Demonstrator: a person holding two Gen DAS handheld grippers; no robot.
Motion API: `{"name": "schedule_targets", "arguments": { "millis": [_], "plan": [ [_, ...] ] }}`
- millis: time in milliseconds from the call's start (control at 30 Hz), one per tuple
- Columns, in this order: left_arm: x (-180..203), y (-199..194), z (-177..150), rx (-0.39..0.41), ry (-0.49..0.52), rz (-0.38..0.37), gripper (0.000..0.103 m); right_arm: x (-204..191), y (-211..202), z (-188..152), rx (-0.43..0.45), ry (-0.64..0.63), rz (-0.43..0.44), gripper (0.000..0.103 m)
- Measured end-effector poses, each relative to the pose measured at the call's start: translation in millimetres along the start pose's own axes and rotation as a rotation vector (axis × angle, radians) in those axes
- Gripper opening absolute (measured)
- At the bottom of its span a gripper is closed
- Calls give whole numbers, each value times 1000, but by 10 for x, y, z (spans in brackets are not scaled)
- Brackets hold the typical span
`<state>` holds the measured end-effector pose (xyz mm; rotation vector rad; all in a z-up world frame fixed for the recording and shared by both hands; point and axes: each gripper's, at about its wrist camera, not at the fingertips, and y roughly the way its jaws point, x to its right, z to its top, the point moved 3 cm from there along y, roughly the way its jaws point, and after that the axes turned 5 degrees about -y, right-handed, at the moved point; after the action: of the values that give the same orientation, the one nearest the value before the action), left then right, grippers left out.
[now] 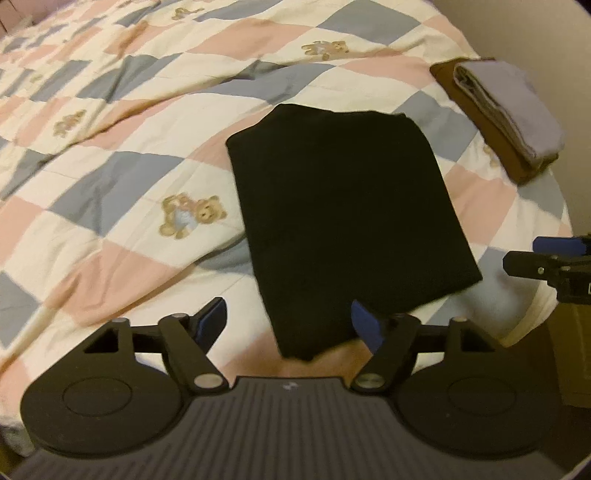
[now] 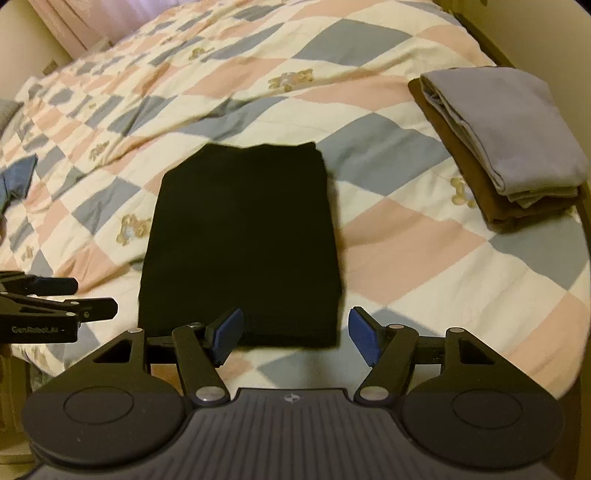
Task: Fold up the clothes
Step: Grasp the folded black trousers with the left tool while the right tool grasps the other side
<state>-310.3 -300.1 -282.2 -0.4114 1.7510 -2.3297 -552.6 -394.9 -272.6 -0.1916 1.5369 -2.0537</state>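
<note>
1. Both grippers, left (image 1: 288, 325) and right (image 2: 295, 338), hover spread and empty at the near edge of the black garment (image 2: 240, 240).
2. It lies folded flat on the quilt (image 2: 424, 258), well apart from the folded pile (image 2: 509, 147).
3. Risk, I'd guess: pinching only the top layer would peel the fold open.

A bed (image 2: 424, 236) fills the space ahead of the jaws, covered by a quilt (image 1: 110, 155) of pink, blue and cream diamonds with teddy bears. Beyond it, far left, hangs a pink curtain (image 2: 85, 22); a cream wall (image 2: 535, 29) stands to the right.
</note>
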Motion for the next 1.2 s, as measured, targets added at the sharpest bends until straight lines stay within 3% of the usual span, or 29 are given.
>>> {"name": "schedule_targets", "arguments": {
  "millis": [133, 333, 400, 600, 767, 900, 967, 1033, 1200],
  "plan": [
    [-235, 290, 113, 7, -88, -89, 78, 249, 290, 121, 30, 22, 101, 75],
    [-564, 694, 317, 31, -127, -180, 80, 498, 892, 362, 31, 49, 240, 75],
    [-641, 810, 372, 28, -151, -242, 81, 580, 1102, 436, 21, 81, 301, 75],
    [-860, 1340, 458, -102, -339, -521, 83, 826, 1567, 448, -25, 211, 456, 77],
    [-910, 1570, 472, -116, -383, -596, 81, 838, 1721, 435, -26, 249, 524, 77],
    [-827, 1580, 498, -109, -331, -592, 62, 801, 1866, 487, -49, 247, 592, 66],
    [-805, 1588, 509, -102, -313, -568, 50, 794, 1904, 509, -62, 250, 611, 45],
    [-794, 1577, 526, -98, -301, -555, 39, 777, 1895, 511, -57, 247, 617, 40],
    [-540, 1297, 677, -62, -84, -504, 21, 710, 1646, 389, 32, 306, 610, 31]
  ]
}}
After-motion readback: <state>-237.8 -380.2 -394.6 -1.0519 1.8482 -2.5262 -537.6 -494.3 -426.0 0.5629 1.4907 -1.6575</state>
